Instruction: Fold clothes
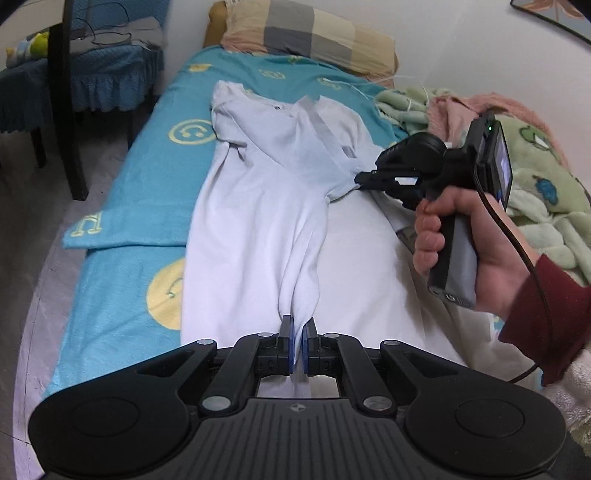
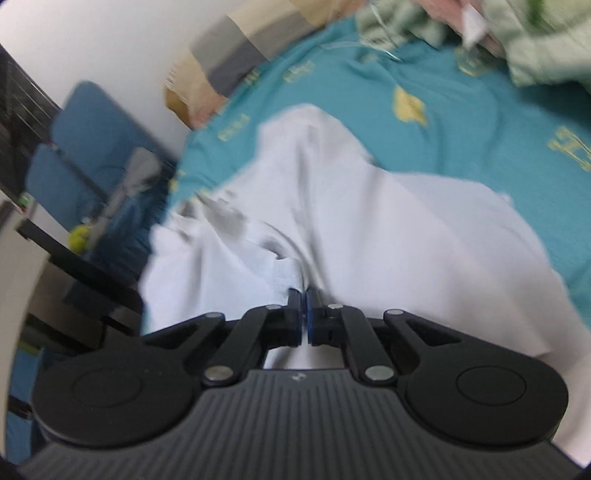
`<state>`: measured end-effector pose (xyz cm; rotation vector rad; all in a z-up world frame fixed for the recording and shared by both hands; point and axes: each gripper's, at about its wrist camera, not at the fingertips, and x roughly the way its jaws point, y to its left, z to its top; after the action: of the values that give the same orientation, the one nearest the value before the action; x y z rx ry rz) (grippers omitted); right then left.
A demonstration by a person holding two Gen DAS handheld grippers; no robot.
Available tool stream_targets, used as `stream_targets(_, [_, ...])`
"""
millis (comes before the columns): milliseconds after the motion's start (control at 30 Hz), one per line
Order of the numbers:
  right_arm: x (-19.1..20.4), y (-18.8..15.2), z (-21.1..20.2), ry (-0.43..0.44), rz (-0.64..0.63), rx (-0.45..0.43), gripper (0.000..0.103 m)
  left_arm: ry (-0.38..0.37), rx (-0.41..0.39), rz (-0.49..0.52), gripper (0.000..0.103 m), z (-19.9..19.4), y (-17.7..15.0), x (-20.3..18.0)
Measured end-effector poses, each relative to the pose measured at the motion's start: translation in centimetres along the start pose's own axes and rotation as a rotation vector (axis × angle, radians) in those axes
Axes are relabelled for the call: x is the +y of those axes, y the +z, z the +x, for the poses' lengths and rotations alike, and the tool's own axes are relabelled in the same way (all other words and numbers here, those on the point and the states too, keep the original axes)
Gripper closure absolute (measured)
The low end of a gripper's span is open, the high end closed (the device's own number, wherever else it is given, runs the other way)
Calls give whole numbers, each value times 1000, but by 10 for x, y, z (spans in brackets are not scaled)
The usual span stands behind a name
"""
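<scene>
A white shirt [image 1: 258,206] lies lengthwise on the bed, collar end far, with one side pulled over the middle. My left gripper [image 1: 298,325] is shut on the shirt's near hem, and the cloth bunches into a ridge at its blue pads. In the left wrist view my right gripper [image 1: 364,179], held in a hand with a dark red sleeve, is shut on the shirt's right edge near the sleeve. The right wrist view is blurred; there the right gripper [image 2: 305,295] pinches a fold of the white shirt [image 2: 369,229].
A turquoise bedspread [image 1: 155,162] with yellow smiley prints covers the bed. A checked pillow [image 1: 310,33] lies at the head. A green and pink blanket [image 1: 532,173] is heaped along the right. A blue-covered chair [image 1: 92,74] stands left of the bed.
</scene>
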<state>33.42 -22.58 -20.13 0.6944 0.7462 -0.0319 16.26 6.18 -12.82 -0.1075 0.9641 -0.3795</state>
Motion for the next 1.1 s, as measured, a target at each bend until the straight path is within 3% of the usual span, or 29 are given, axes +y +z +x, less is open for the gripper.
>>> stream_targets(167, [-7,1,-11,51,-11,70,95,34,28,1,96,9,0,0])
stream_targets(300, [12,-5,-55,51,-169,129,93,74,24,-13,84,5,-1,2])
stream_targets(367, [15,-14,-90,64,-228,140,87,102,13,-17,80,-2,-1,0])
stream_targets(433, [11,-25,-125,100,-238,153,55,136,-3,-15,71,-14,-4,-4])
stream_targets(500, [1,-37,-156,145,-228,135,39,170,-21,-12,63,-29,-7,-9])
stream_targets(533, [-5,-43,-171,166,-223,126,37,191,-29,-10,62,-37,-9,-11])
stream_targets(600, [-17,-52,-188,175,-196,126,37,239,-42,-14,59,-55,-14,-18])
stream_targets(733, [-30,-51,-199,169,-154,107,36,261,-5,-106,57,-82,-31,-28])
stream_targets(967, [-35,-42,-185,203,-111,127,36,336,210,-208,57,-64,-58,-31])
stream_targets(1100, [-37,-42,-179,217,-99,160,36,386,307,-216,64,-52,-67,-35])
